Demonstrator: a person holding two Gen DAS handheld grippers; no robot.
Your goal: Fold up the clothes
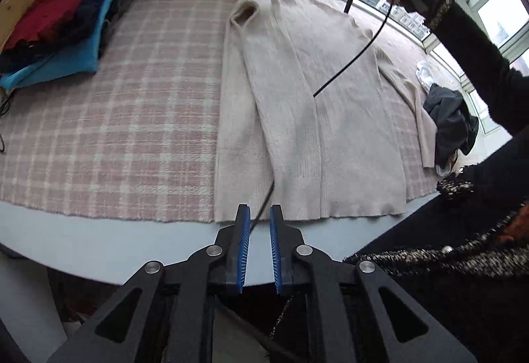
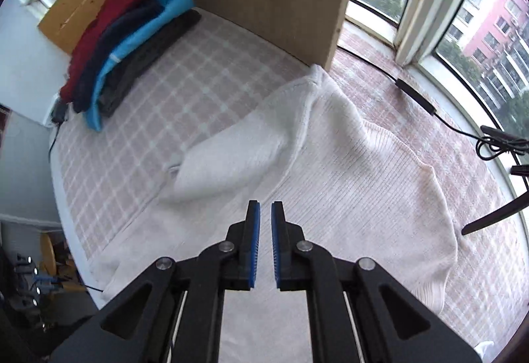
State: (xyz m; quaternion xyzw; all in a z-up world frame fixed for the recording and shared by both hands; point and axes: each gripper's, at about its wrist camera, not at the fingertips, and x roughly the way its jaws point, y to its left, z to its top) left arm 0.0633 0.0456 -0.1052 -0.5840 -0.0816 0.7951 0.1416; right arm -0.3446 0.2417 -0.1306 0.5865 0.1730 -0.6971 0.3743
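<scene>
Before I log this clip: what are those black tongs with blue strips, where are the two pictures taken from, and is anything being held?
They are hand-held grippers, one per hand, each with a camera looking along its fingers. One picture shows the left gripper, the other the right gripper. Both stand slightly open with nothing between the blue pads. A cream sweater lies partly folded on a pink checked cloth. A stack of folded clothes sits at the far corner, and a dark garment lies near the window.
</scene>
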